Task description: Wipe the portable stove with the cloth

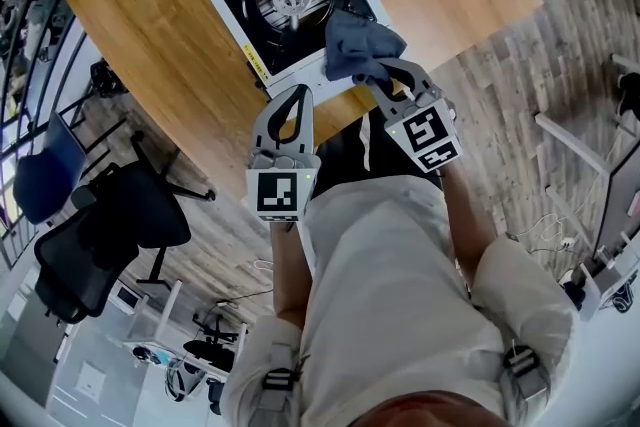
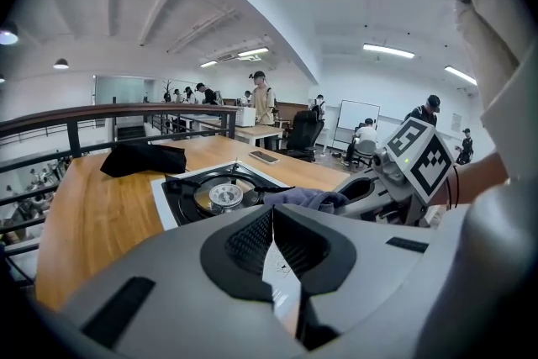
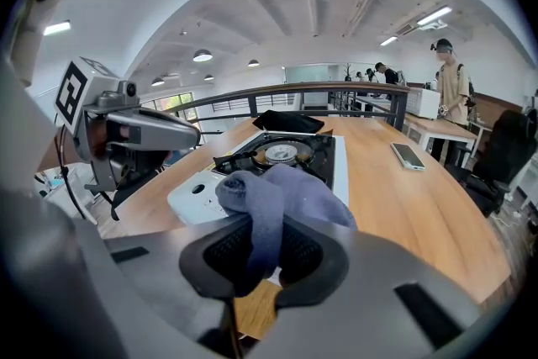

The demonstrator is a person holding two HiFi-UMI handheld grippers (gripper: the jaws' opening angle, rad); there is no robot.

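Note:
The portable stove (image 1: pixel 290 0) is white with a black burner top and sits on the wooden table (image 1: pixel 150 45). My right gripper (image 1: pixel 374 75) is shut on a blue-grey cloth (image 1: pixel 360 45), which hangs over the stove's near right corner. In the right gripper view the cloth (image 3: pixel 271 199) bunches between the jaws of that gripper (image 3: pixel 259 252), just short of the stove (image 3: pixel 277 155). My left gripper (image 1: pixel 296 95) is shut and holds nothing, at the table's near edge beside the stove's front. From the left gripper view, its jaws (image 2: pixel 271 240) meet in front of the stove (image 2: pixel 214 196).
A black bag or cloth (image 3: pixel 287 122) lies on the table beyond the stove. A phone (image 3: pixel 408 155) lies to the right of the stove. Office chairs (image 1: pixel 95 225) stand on the floor left of the table. People stand at desks in the background.

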